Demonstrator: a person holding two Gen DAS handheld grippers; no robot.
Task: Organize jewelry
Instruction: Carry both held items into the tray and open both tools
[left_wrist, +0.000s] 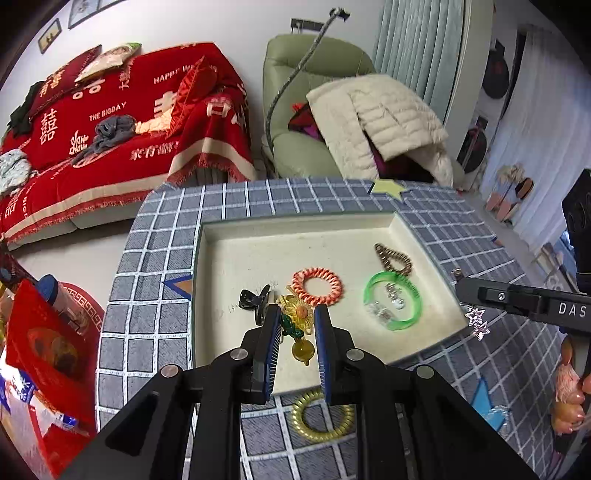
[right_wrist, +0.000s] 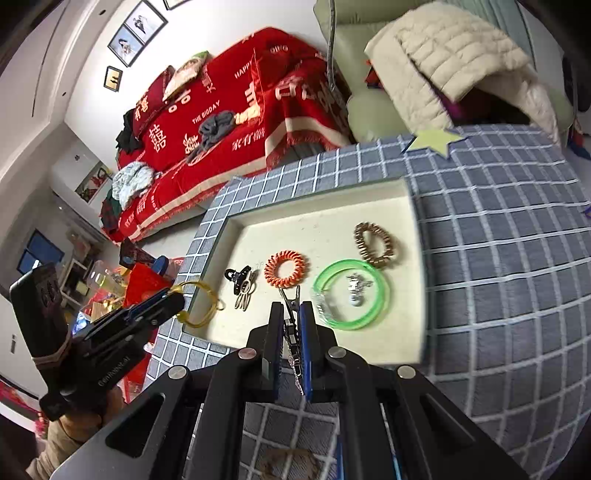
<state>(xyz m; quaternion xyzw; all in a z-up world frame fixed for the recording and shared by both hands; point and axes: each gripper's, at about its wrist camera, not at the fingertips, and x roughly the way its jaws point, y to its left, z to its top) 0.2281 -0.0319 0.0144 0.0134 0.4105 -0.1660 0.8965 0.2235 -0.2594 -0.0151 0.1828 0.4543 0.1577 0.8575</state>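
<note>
A cream tray lies on the grid-cloth table. In it are an orange coil hair tie, a bronze bracelet, a green bangle around a small silver piece, and a black claw clip. My left gripper hangs over the tray's near left part, shut on a yellow flower ornament. My right gripper is shut on a silver clip with a sparkling dangle, at the tray's near right edge.
A gold coil hair tie lies on the cloth in front of the tray. Behind the table stand a sofa with a red throw and a green armchair with a cream jacket. Red bags sit to the table's left.
</note>
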